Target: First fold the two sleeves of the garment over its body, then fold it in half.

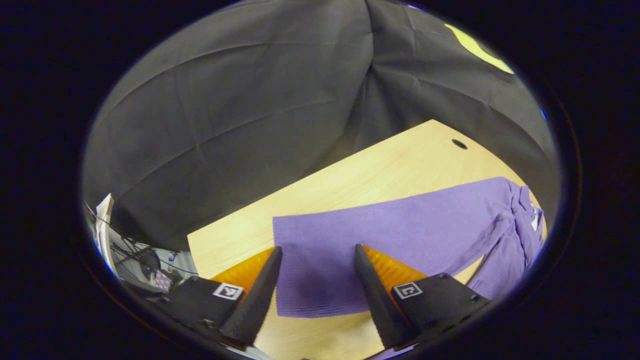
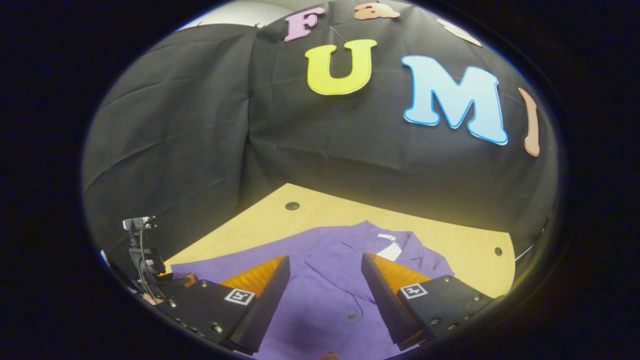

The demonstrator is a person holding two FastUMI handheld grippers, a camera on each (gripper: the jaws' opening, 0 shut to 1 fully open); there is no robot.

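A purple knit garment [image 1: 400, 225] lies flat on the light wooden table [image 1: 350, 180]. In the left gripper view one sleeve stretches toward me, its cuff end between my fingers, and the body bunches at the right. My left gripper [image 1: 317, 255] hangs open above that sleeve, holding nothing. In the right gripper view the garment [image 2: 330, 280] shows its collar, a white label [image 2: 390, 249] and a button front. My right gripper [image 2: 325, 265] is open over the garment's chest, with nothing between its fingers.
Black cloth walls close the booth behind the table. Small round holes [image 2: 292, 205] mark the tabletop near its far corners. A stand with cables [image 2: 142, 250] sits off the table's left side. Bare wood [image 2: 470, 245] lies right of the collar.
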